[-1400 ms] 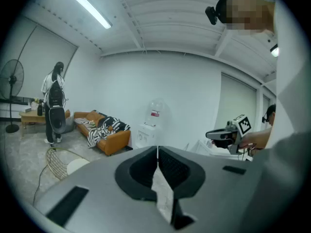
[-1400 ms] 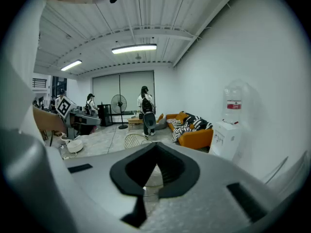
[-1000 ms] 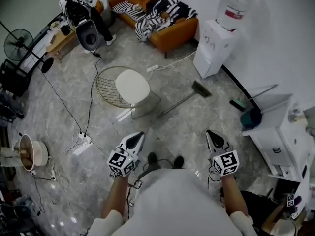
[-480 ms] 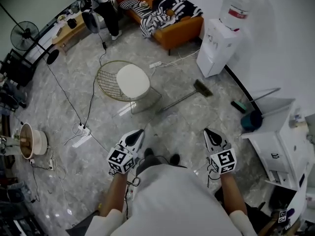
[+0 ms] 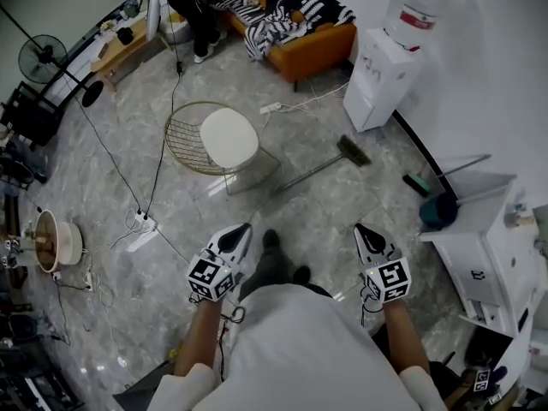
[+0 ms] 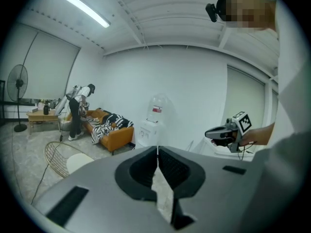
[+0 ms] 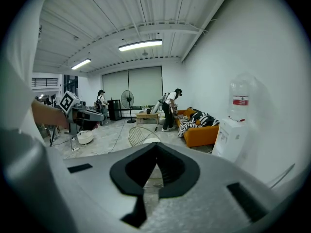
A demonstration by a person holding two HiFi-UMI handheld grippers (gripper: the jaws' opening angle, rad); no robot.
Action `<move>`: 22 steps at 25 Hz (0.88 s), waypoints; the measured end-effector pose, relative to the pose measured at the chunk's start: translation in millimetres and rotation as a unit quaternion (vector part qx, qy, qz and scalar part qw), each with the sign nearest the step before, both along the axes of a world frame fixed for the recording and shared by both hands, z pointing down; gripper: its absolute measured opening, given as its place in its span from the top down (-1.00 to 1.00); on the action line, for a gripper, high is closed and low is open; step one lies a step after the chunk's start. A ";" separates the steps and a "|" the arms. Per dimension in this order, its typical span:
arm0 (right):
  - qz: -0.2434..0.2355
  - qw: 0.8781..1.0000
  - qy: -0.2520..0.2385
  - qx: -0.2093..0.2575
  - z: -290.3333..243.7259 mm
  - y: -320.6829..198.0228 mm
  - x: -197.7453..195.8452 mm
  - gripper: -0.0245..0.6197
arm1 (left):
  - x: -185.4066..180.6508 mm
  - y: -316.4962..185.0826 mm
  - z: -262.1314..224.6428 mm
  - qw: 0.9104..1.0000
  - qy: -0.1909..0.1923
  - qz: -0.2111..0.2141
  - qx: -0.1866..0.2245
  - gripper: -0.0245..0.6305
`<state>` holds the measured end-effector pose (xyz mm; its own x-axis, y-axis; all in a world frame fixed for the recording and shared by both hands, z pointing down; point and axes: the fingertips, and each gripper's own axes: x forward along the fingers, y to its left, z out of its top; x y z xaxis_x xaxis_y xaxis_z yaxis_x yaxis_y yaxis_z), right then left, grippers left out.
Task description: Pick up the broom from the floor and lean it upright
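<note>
The broom (image 5: 324,167) lies flat on the grey marble floor, its dark head (image 5: 352,151) toward the water dispenser and its thin handle running down-left toward the chair. My left gripper (image 5: 243,229) and right gripper (image 5: 362,230) hang side by side at waist height, well short of the broom, one on each side of my foot. Both are shut with nothing between the jaws; the tips meet in the left gripper view (image 6: 157,148) and in the right gripper view (image 7: 156,144). Neither gripper view shows the broom.
A gold wire chair (image 5: 190,148) with a white seat stands left of the broom handle. A water dispenser (image 5: 379,77), an orange sofa (image 5: 318,44), a white cabinet (image 5: 490,240) and a teal dustpan (image 5: 437,205) line the right side. Cables and a power strip (image 5: 140,226) cross the floor at left.
I have stepped forward, one foot now ahead between the grippers, and the floor has slid a little down the head view. The person by the sofa has moved. Both grippers stay shut.
</note>
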<state>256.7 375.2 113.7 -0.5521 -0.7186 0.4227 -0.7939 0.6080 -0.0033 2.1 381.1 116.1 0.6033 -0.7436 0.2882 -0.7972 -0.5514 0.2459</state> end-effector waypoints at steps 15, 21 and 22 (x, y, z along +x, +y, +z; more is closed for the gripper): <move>0.000 0.999 0.021 -0.028 35.6 -140.0 -21.9 0.92 | -19.2 -145.1 23.8 0.999 0.018 0.022 0.014 0.89; 0.006 0.999 0.031 -0.040 57.5 -207.3 -45.1 0.92 | -40.9 -203.6 49.5 0.999 0.000 0.051 0.009 0.89; 0.009 0.998 0.033 -0.043 60.6 -217.7 -48.1 0.92 | -44.1 -212.2 54.1 0.998 -0.003 0.055 0.006 0.89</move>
